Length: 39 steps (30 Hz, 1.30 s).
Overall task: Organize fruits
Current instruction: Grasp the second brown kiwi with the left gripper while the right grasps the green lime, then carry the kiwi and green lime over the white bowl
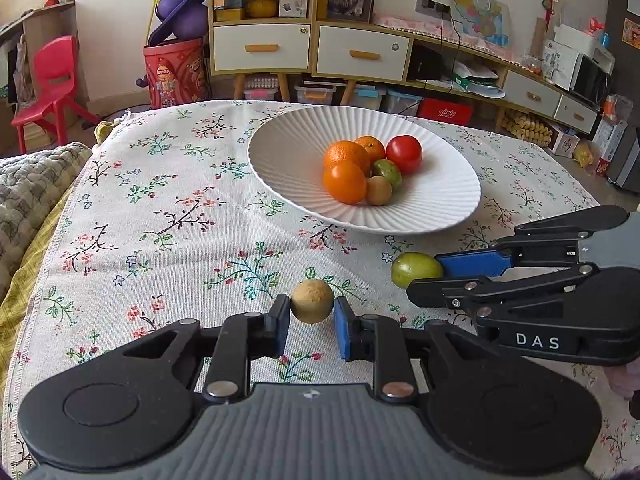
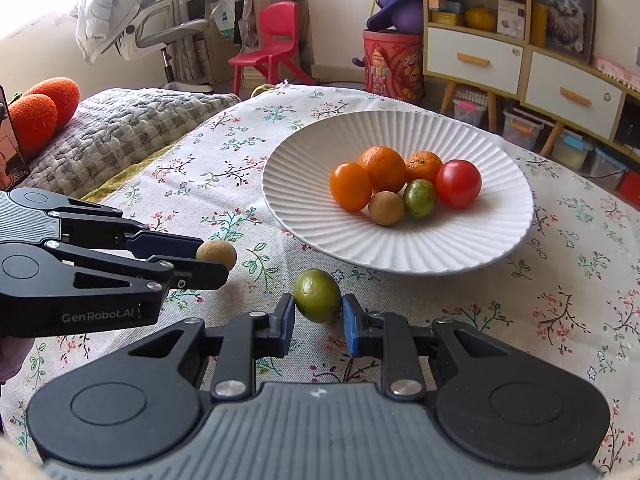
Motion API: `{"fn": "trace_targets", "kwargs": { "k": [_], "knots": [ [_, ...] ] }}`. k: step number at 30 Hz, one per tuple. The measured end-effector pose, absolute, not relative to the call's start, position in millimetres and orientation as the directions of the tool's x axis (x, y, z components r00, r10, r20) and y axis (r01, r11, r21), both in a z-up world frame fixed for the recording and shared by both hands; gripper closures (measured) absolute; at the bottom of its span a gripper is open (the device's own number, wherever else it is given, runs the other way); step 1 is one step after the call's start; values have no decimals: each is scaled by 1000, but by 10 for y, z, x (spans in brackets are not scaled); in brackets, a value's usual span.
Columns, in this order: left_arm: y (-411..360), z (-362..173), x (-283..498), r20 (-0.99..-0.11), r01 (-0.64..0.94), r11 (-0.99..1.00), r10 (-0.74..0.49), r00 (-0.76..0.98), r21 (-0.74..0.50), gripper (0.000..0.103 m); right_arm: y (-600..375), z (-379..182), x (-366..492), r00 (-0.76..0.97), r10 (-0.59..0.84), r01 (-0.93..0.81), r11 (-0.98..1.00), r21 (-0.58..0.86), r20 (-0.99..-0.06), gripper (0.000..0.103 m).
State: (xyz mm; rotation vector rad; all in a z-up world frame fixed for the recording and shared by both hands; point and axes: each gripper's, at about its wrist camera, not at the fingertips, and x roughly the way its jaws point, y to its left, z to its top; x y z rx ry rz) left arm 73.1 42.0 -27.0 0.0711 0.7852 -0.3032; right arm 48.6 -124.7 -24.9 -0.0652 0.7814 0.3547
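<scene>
Left tool: its blue pads pinch a tan fruit from both sides, low over the floral tabletop.
Right tool: its pads pinch a green fruit the same way, at 6 o'clock of the plate.
Tan fruit, place: in the right wrist view it sits at 8 o'clock of the plate, well apart from the rim, half hidden by the left tool's fingertips.
Green fruit, place: in the left wrist view it lies at 5 o'clock of the plate, just beside the rim, with the right tool's blue pad against its right side.
Axis: the tan fruit looks nearly round, no clear long axis. The green fruit is a slight oval; in the right wrist view its long axis tilts from 11 to 5 o'clock.
Plate: white, ribbed, holding three oranges, a red tomato, a green-red fruit and a second tan fruit, all touching in one cluster.
Left view only: a long low cabinet running off toward 2 o'clock, with a map on the wall above.
Right view only: a grey quilt at 10 o'clock, orange cushions and an office chair behind it.
Both views: a red chair.
</scene>
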Motion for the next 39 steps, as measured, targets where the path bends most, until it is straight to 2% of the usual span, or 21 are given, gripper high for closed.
{"fn": "trace_targets", "kwargs": {
  "k": [19,28,39],
  "knots": [
    [218,-61,807,-655,311,948,-278,703,-68,96,-1550,47,452,715,304,-273,950,150,-629,80],
    [-35,-42,1017,-636,312,947,-288,716,-77,96,-1752,-32,709,735,249,-189,968,162,-630,80],
    [-277,-152,1197,-631,322,943,-302,715,-87,96,-1837,-60,884,734,237,-173,972,162,-636,80]
  ]
}}
